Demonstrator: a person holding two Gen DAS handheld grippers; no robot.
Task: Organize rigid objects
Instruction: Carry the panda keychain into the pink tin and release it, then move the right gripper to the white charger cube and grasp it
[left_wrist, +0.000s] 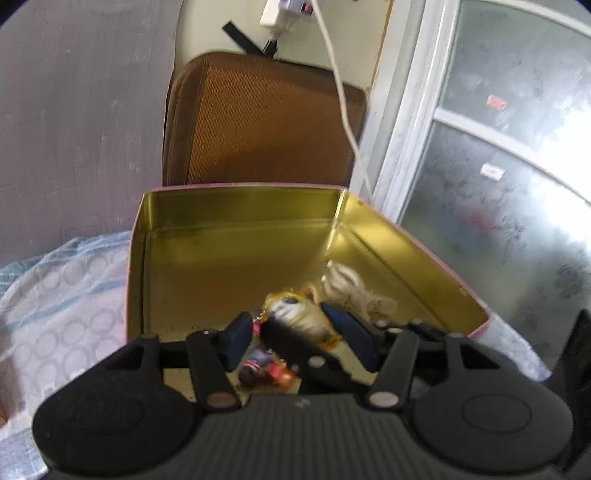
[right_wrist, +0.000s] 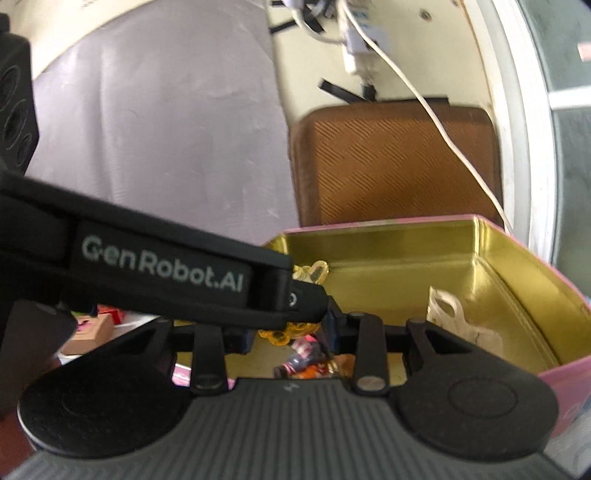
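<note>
A pink tin box (left_wrist: 236, 206) with a gold inside stands open in the left wrist view; it also shows in the right wrist view (right_wrist: 517, 266). My left gripper (left_wrist: 291, 325) is over the box, its blue pads around a yellow and white cat figure (left_wrist: 295, 314). A small red and purple figure (left_wrist: 266, 369) lies on the box floor below. A white figure (left_wrist: 351, 291) lies by the right wall. My right gripper (right_wrist: 291, 332) reaches in beside the left one, whose black arm (right_wrist: 166, 269) crosses in front and hides its fingertips.
A brown cushioned case (left_wrist: 266, 118) leans on the wall behind the box, with a white cable (left_wrist: 343, 110) hanging over it. A patterned blue and white cloth (left_wrist: 62, 295) lies at left. A window (left_wrist: 498, 166) is at right. Small boxes (right_wrist: 92, 328) sit at left.
</note>
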